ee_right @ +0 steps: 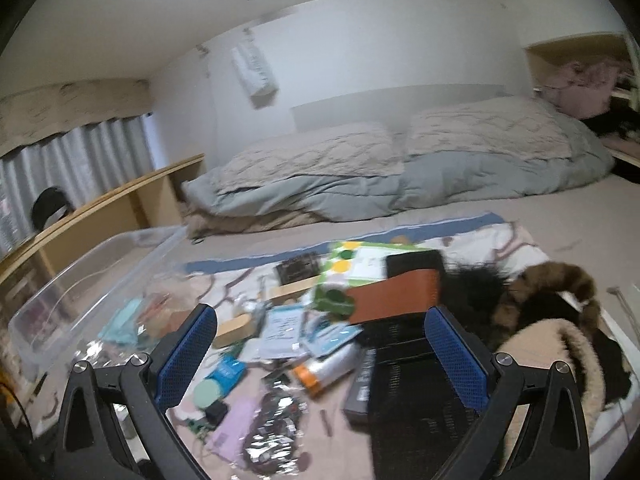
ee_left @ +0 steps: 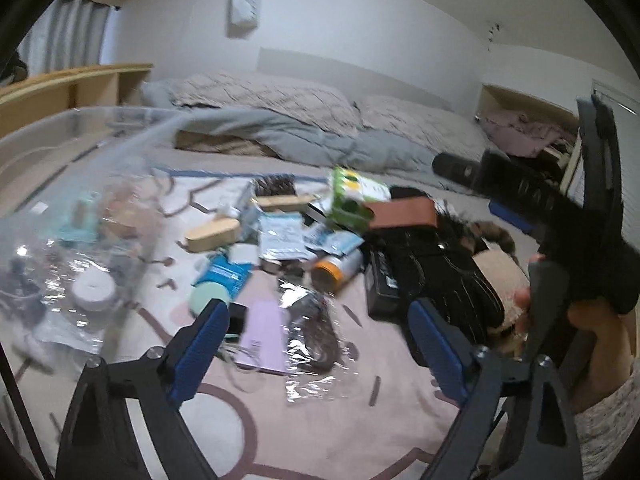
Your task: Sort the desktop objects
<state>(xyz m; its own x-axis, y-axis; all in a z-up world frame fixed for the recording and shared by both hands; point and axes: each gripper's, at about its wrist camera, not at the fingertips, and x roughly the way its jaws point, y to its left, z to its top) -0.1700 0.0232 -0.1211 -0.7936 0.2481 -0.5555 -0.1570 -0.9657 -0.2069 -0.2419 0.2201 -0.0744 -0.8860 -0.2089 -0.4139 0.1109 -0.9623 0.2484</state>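
- The clutter to be sorted lies in a loose pile on a pale pink blanket (ee_left: 340,400) spread over the bed (ee_right: 520,208).
- In the pile: a green and white carton (ee_left: 352,196), a brown leather wallet (ee_left: 404,212), an orange-capped bottle (ee_left: 336,270) on its side, a wooden brush (ee_left: 212,234), a blue packet (ee_left: 224,276), a round mint-green tin (ee_left: 208,298), a lilac card (ee_left: 264,332) and a crinkled foil bag (ee_left: 312,320).
- A black glove (ee_left: 448,280) lies at the pile's right edge, touching fur-trimmed clothing (ee_right: 552,320).
- A clear plastic bin (ee_right: 100,276) stands just left of the pile, with small items already inside.
- The left gripper (ee_left: 316,344) hangs over the near side of the pile, jaws wide, holding nothing.
- The right gripper (ee_right: 324,352) hovers above the bottle and glove, jaws wide and empty; its black body shows at the right in the left wrist view.
- Behind, a grey duvet (ee_right: 320,188) and two pillows (ee_right: 480,128) lie against the wall.
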